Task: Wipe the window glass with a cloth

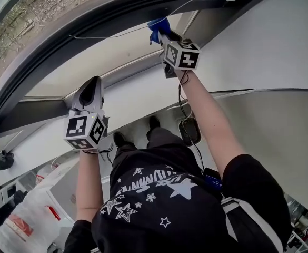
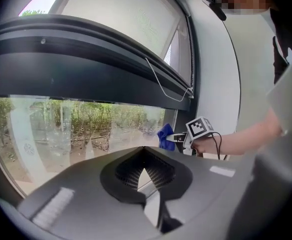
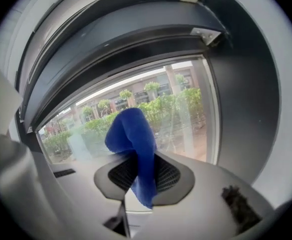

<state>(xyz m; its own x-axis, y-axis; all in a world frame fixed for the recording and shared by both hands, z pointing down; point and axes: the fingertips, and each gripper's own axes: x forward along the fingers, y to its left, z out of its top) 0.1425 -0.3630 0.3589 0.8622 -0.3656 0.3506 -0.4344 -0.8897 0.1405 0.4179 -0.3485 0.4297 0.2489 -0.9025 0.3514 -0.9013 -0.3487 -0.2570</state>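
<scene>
The window glass (image 2: 86, 129) looks out on bushes, and in the right gripper view the window glass (image 3: 180, 114) fills the middle. A blue cloth (image 3: 133, 144) hangs folded between the jaws of my right gripper (image 3: 142, 176), which is shut on it. In the head view the right gripper (image 1: 163, 36) is raised at the upper middle, and the blue cloth (image 1: 158, 26) sits near the dark window frame (image 1: 90, 25). In the left gripper view the cloth (image 2: 165, 135) rests at the glass's right end. My left gripper (image 1: 92, 83) is lower and to the left, jaws together and holding nothing.
A thin white cord (image 2: 160, 84) runs along the dark frame bar above the glass. A black cable (image 1: 185, 104) hangs from the right gripper. A white plastic bag (image 1: 32, 215) lies at lower left. The person's feet (image 1: 123, 139) stand below the pale wall (image 1: 269, 41).
</scene>
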